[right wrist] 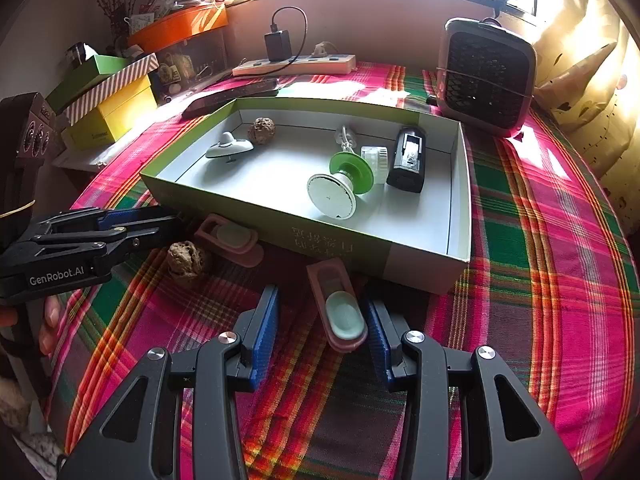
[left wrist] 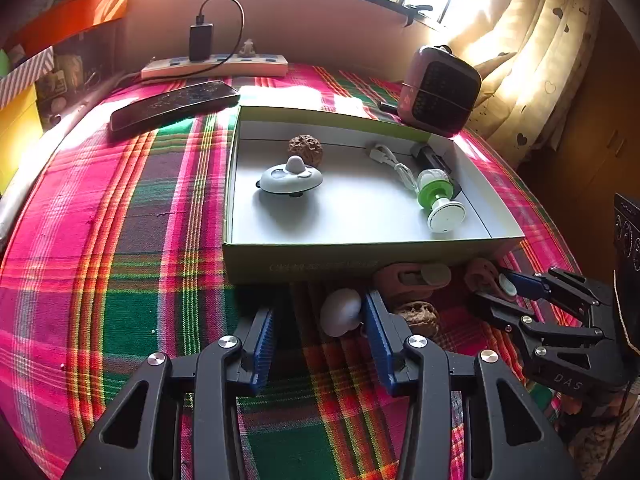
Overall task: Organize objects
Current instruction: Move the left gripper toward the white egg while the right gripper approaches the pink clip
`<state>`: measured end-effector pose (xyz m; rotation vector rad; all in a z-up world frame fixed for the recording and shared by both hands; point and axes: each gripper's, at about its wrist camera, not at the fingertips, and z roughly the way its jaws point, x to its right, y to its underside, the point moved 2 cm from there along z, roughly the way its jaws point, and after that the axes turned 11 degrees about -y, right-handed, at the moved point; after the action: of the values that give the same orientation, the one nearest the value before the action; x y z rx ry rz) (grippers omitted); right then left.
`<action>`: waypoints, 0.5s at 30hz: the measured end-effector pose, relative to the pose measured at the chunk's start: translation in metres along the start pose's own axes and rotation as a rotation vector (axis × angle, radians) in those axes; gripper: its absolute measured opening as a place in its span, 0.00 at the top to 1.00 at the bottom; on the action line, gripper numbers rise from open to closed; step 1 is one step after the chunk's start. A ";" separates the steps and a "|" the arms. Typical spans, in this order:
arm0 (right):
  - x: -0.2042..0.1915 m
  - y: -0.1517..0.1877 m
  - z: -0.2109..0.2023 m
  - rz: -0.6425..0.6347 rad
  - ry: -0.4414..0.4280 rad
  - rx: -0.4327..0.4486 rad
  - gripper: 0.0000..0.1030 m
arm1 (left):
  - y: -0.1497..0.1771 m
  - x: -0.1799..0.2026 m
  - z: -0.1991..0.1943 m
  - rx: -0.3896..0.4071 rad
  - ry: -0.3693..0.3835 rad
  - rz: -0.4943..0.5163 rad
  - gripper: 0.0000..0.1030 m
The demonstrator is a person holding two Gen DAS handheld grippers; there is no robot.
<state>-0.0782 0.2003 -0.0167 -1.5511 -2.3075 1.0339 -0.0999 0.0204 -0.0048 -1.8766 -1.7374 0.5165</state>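
Right wrist: two pink clips [right wrist: 230, 238], two walnuts [right wrist: 186, 258].

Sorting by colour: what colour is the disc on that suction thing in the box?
Green, clearest in right wrist view.

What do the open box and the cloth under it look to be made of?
The box looks like thin cardboard, matte white inside with a green printed outside: straight folded walls and sharp corners. The cloth looks like woven fabric, matte, with visible plaid thread lines; the fibre cannot be told.
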 end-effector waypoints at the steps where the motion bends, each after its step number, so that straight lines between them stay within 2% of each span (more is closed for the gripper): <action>1: -0.001 0.000 0.001 -0.002 0.000 -0.001 0.59 | 0.001 -0.001 0.000 0.001 -0.005 0.001 0.60; 12: -0.003 -0.003 0.003 0.004 0.012 0.000 0.59 | 0.002 -0.005 -0.001 0.003 -0.007 -0.009 0.64; 15: -0.002 -0.003 0.003 0.010 0.023 0.002 0.62 | 0.003 -0.007 -0.002 0.002 -0.006 -0.015 0.64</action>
<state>-0.0814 0.1964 -0.0165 -1.5671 -2.2858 1.0153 -0.0973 0.0128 -0.0057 -1.8609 -1.7529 0.5189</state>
